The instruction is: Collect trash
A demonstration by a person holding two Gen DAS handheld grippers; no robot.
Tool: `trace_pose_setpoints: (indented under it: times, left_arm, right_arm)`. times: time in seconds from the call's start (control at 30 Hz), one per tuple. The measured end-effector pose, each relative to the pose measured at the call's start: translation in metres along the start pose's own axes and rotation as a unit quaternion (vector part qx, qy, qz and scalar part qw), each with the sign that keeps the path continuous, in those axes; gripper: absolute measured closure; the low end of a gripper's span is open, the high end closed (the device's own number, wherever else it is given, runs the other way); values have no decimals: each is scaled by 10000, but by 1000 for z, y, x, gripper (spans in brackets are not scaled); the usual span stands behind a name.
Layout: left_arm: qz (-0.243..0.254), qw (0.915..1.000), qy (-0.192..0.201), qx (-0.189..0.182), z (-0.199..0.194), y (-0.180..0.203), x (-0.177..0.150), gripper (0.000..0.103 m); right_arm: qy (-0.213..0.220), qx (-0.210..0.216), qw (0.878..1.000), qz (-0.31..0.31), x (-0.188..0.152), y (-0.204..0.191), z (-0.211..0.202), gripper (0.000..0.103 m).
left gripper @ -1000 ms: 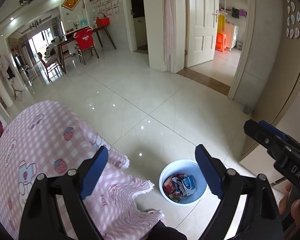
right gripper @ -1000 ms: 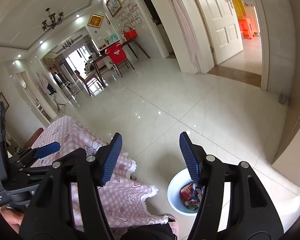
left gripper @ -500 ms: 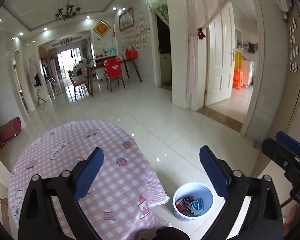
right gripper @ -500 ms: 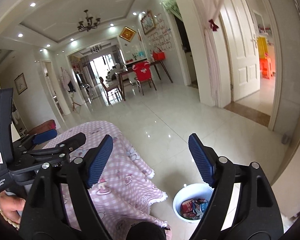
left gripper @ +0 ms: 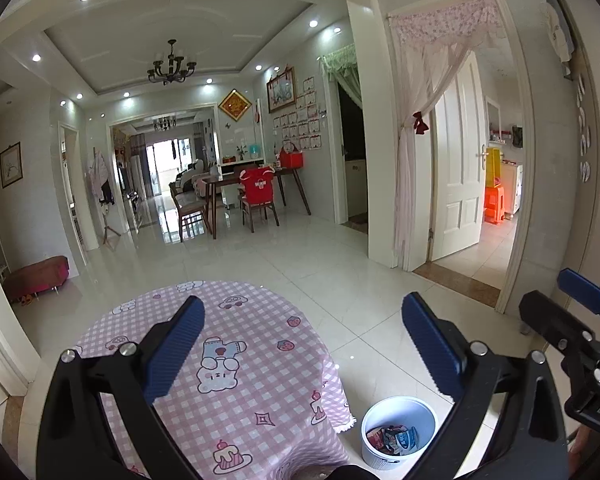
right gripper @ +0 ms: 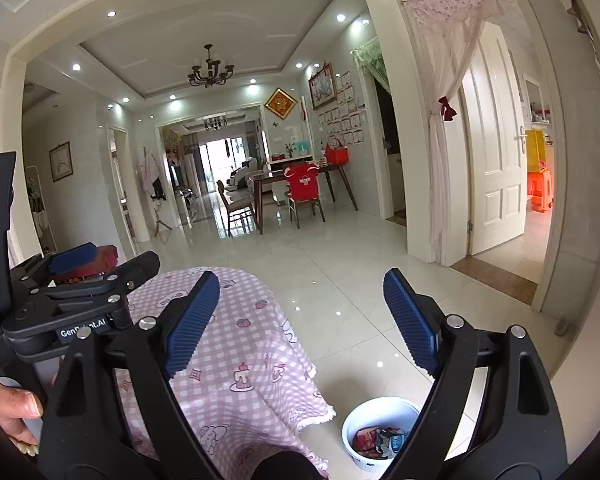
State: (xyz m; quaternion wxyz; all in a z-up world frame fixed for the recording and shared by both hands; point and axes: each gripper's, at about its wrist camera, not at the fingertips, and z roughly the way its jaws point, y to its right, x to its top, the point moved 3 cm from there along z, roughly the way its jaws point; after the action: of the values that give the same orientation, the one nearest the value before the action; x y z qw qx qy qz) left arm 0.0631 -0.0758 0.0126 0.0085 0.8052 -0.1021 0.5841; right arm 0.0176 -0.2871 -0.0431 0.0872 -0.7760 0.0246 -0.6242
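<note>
A white trash bin [left gripper: 398, 432] stands on the floor right of the round table, with several crumpled wrappers [left gripper: 394, 438] inside. It also shows in the right wrist view [right gripper: 380, 432]. My left gripper [left gripper: 302, 344] is open and empty, held above the table with the pink checked cloth [left gripper: 236, 364]. My right gripper [right gripper: 302, 320] is open and empty, above the table's right edge [right gripper: 260, 344]. The left gripper's body shows in the right wrist view [right gripper: 72, 300], and the right gripper's shows at the right of the left wrist view [left gripper: 572, 344].
Glossy white tile floor [left gripper: 340, 264] stretches ahead. A dining table with chairs [left gripper: 252, 196] stands far back. A white door [left gripper: 460, 184] with a pink curtain is at the right. A red bench [left gripper: 36, 276] sits by the left wall.
Both grippers have tilted upward and pulled back, so the views now take in the ceiling and the whole room. The bin sits lower in the frames. Both stay open.
</note>
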Motion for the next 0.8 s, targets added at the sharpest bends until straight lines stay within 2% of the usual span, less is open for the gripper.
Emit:
trace_pose_setpoints:
  times: [0.2,0.8]
  left_arm:
    - [-29,9999,90,59,-17,-3,1,6]
    - [-111,9999,118,63,-21,-6,-1,6]
  right_arm:
    - [38,82,10000,7,0,-6,-13,20]
    - [34,87,10000,15,1,-2,-17,17]
